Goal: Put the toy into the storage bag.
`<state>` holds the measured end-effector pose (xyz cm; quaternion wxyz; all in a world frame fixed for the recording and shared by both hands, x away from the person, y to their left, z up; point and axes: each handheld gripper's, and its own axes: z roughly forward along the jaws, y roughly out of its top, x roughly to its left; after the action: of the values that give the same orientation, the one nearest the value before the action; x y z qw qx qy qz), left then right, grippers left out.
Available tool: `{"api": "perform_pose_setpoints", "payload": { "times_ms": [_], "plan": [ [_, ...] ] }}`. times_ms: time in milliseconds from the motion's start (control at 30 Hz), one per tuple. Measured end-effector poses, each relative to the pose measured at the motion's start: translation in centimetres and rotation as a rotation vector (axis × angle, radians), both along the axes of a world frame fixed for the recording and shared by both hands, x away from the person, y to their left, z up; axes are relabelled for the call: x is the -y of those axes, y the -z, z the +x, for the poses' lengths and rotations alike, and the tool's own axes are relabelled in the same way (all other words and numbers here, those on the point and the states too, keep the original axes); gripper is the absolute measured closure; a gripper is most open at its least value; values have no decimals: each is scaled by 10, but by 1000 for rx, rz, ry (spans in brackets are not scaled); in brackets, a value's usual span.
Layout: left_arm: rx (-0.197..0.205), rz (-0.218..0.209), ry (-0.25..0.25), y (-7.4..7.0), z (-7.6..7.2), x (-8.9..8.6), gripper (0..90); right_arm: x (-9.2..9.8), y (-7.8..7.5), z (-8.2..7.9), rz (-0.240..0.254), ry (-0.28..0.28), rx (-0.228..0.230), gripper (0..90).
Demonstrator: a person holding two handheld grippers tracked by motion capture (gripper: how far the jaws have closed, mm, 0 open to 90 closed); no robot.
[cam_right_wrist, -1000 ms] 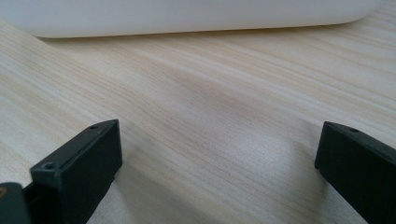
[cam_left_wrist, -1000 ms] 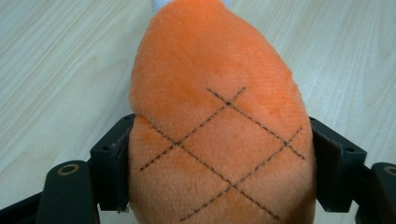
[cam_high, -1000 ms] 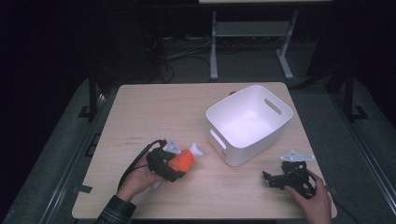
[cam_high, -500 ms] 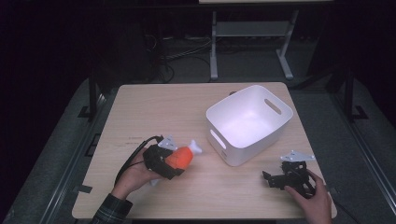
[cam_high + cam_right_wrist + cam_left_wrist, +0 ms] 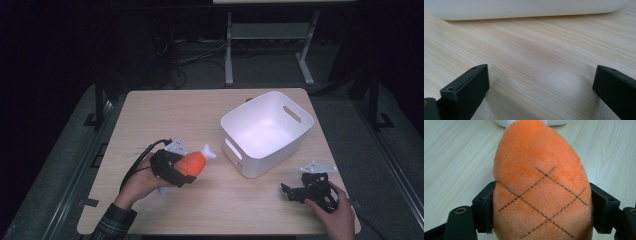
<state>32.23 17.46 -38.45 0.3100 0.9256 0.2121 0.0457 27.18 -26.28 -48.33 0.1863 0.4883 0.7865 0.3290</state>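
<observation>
An orange plush drumstick [image 5: 194,162] with a white bone end is held a little above the table, left of the white bin [image 5: 235,127]. My left gripper [image 5: 186,171] is shut on it; in the left gripper view both black pads [image 5: 485,207] press into the sides of the plush drumstick [image 5: 541,192]. My right gripper [image 5: 292,192] rests on the table near the front right, below the bin. In the right gripper view its jaws stand wide apart over bare wood, my right gripper [image 5: 540,87] open with nothing between them.
The wooden table [image 5: 165,112] is bordered by dark floor with a metal stand [image 5: 230,45] and cables behind it. The bin's wall [image 5: 524,8] lies just beyond the right gripper. The table's front edge is close to both hands.
The left gripper has lifted slightly with the plush drumstick in it. The right gripper has stayed in place.
</observation>
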Motion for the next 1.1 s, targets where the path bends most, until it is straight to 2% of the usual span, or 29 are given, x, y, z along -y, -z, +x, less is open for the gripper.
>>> {"api": "perform_pose_setpoints", "payload": {
  "times_ms": [133, 1100],
  "plan": [
    [-4, -21, -1, -7, 2, 0, 223, 0, 0, 0, 0, 0, 0, 2],
    [11, -54, 43, -49, 18, 9, 223, 0, 0, 0, 1, 0, 0, 2]
  ]
}}
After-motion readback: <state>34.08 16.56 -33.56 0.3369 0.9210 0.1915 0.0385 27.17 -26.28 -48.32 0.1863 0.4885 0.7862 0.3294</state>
